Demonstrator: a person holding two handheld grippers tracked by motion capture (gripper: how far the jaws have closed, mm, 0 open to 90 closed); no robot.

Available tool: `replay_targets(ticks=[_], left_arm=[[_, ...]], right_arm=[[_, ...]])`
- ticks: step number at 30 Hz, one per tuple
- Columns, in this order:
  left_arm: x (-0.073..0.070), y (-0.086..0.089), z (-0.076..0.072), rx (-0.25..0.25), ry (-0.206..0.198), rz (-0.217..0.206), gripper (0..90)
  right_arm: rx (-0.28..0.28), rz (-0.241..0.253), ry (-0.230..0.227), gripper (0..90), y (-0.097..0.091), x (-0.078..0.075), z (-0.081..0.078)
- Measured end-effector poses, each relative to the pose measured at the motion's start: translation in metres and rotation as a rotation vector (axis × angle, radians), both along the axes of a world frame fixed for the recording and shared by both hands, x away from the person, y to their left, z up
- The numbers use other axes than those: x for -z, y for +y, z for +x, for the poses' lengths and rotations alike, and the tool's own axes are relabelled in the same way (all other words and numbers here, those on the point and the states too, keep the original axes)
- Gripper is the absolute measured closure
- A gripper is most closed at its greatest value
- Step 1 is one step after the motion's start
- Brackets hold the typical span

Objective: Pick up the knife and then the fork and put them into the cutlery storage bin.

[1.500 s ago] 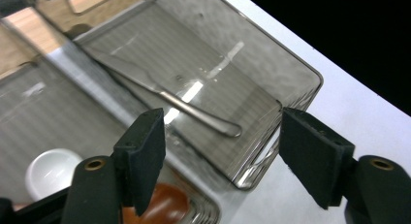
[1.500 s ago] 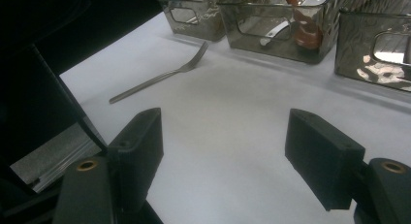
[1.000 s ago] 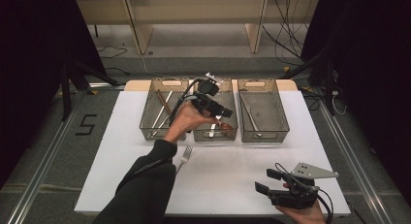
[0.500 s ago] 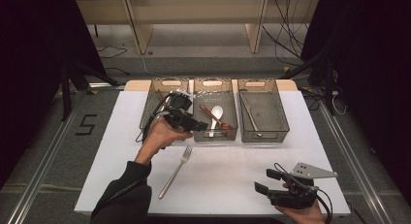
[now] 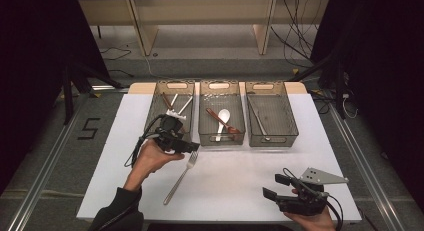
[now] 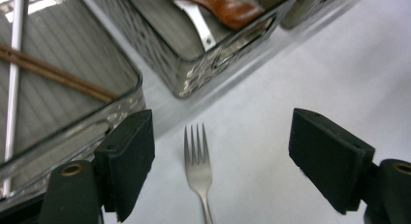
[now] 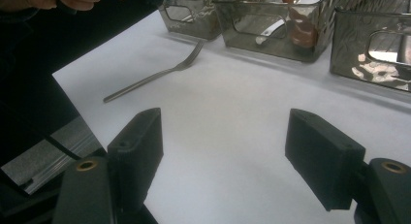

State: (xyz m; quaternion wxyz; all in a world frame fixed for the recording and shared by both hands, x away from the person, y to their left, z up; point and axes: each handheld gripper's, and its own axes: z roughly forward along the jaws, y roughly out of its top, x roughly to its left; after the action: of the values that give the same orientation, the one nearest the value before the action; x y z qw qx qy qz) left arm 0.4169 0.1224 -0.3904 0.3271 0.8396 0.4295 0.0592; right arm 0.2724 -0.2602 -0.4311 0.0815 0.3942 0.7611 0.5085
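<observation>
A metal fork (image 5: 181, 178) lies slantwise on the white table (image 5: 240, 166), tines toward the bins. My left gripper (image 5: 193, 148) hovers just above the tines, in front of the left bin (image 5: 154, 116). Its jaws stand wide apart. In the left gripper view the fork (image 6: 197, 171) lies on the table between the open left gripper (image 6: 224, 162), untouched by either pad. My right gripper (image 5: 273, 187) rests at the table's near right edge, held in a hand, open and with nothing in it. In the right gripper view the right gripper (image 7: 224, 158) faces bare table, with the fork (image 7: 155, 77) farther off.
Three clear bins stand in a row at the back. The left bin holds brown chopsticks (image 6: 53, 73) and a white stick. The middle bin (image 5: 221, 139) holds a white spoon (image 5: 223, 119) and a wooden spoon (image 5: 220, 121). The right bin (image 5: 272, 140) holds thin metal utensils.
My left hand has swung from above the middle bin leftward and down to the fork's tines. Its jaws stay open. The right gripper has not moved.
</observation>
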Motion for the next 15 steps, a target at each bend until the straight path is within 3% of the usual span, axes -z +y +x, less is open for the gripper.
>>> replay_targets(ticks=[2, 15], left_arm=[[0.005, 0.001, -0.004, -0.001, 0.009, 0.010, 24.2], [0.038, 0.008, -0.018, -0.006, 0.127, 0.179, 30.3]], right_arm=[[-0.001, 0.000, 0.000, 30.4, 0.000, 0.000, 0.000], [-0.003, -0.004, -0.004, 30.3, 0.001, 0.000, 0.000]])
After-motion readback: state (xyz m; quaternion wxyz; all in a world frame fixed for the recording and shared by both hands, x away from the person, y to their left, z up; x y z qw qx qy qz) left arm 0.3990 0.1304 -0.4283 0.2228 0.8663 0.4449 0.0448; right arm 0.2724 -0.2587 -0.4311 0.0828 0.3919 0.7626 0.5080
